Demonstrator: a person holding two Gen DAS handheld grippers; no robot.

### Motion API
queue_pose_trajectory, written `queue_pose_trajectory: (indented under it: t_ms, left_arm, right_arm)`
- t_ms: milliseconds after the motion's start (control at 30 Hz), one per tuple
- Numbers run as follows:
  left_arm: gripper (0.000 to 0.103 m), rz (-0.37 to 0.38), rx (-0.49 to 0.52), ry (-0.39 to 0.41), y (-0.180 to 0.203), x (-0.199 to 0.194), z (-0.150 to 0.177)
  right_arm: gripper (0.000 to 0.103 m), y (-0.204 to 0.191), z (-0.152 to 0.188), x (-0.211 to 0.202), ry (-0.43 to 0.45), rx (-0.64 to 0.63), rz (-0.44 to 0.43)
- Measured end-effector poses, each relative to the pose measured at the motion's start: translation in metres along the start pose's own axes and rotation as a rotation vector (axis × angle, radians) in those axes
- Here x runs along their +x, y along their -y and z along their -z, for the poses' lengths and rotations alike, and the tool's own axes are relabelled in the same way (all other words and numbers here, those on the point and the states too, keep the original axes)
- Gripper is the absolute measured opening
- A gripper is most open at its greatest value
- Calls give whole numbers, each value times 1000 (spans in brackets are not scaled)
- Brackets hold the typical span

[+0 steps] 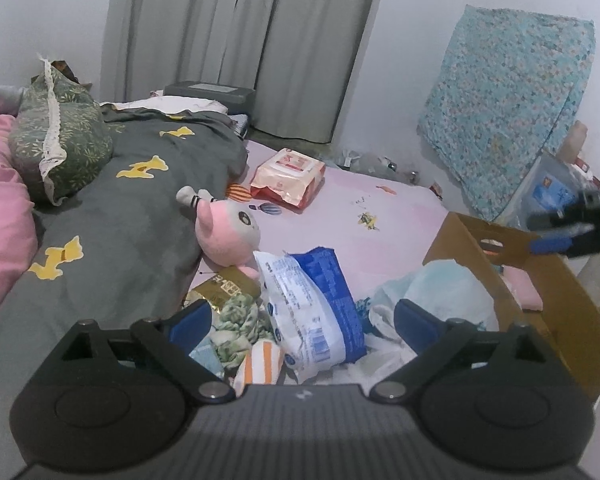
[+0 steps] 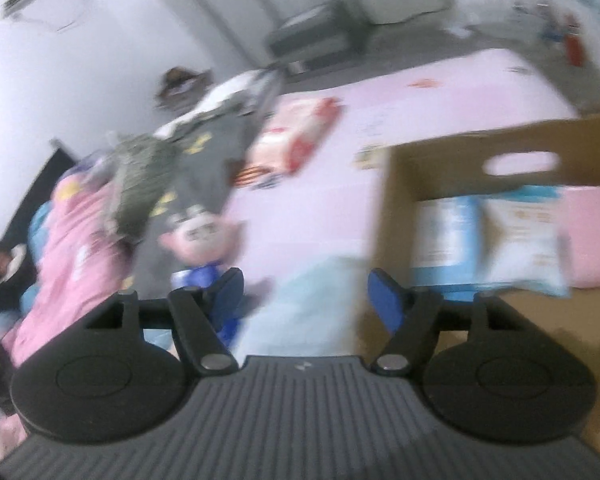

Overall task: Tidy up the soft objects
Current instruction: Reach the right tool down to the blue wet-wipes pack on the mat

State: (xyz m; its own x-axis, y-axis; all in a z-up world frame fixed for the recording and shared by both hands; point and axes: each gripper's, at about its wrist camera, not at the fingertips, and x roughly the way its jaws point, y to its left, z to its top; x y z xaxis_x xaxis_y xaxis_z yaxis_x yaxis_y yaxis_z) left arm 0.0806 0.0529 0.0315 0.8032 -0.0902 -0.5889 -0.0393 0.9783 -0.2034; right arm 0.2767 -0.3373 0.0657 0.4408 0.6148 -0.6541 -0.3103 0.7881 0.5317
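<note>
My left gripper (image 1: 302,320) hangs open and wide over a pile on the pink bed sheet. A blue-and-white soft pack (image 1: 316,304) lies between its pads, which stand clear of it. Beside the pack are a green patterned cloth (image 1: 240,320), an orange-striped item (image 1: 260,364) and a pale blue bag (image 1: 440,288). A pink plush toy (image 1: 228,236) lies further back, and a red-and-white pack (image 1: 288,176) behind that. My right gripper (image 2: 306,298) is open and empty, next to the cardboard box (image 2: 396,208), which holds blue and white packs (image 2: 448,236). The right wrist view is blurred.
A grey blanket (image 1: 140,208) with yellow shapes, a green pillow (image 1: 60,140) and a pink quilt (image 1: 0,200) fill the bed's left side. A floral cloth (image 1: 512,108) drapes over things at the right wall. A person (image 2: 0,268) sits at the far left.
</note>
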Motion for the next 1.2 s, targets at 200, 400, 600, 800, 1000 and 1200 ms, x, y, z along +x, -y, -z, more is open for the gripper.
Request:
queue_pose_trajectory:
  t_ms: [200, 400, 600, 800, 1000, 1200]
  left_arm:
    - [97, 34, 17, -16, 7, 5, 16]
    - [91, 48, 58, -10, 14, 23, 25]
    - [87, 53, 57, -22, 11, 38, 23]
    - [76, 39, 40, -48, 3, 56, 12]
    - [76, -6, 24, -14, -18, 52, -6]
    - [72, -116, -88, 68, -62, 40, -39]
  right_arm:
    - [70, -62, 9, 46, -90, -60, -127]
    - [70, -103, 22, 114, -184, -104, -148]
    - [70, -117, 14, 157, -217, -91, -147]
    - [70, -118, 3, 191, -265, -57, -120]
    - [71, -121, -21, 204, -263, -23, -143]
    - [77, -119, -51, 229, -243, 63, -164]
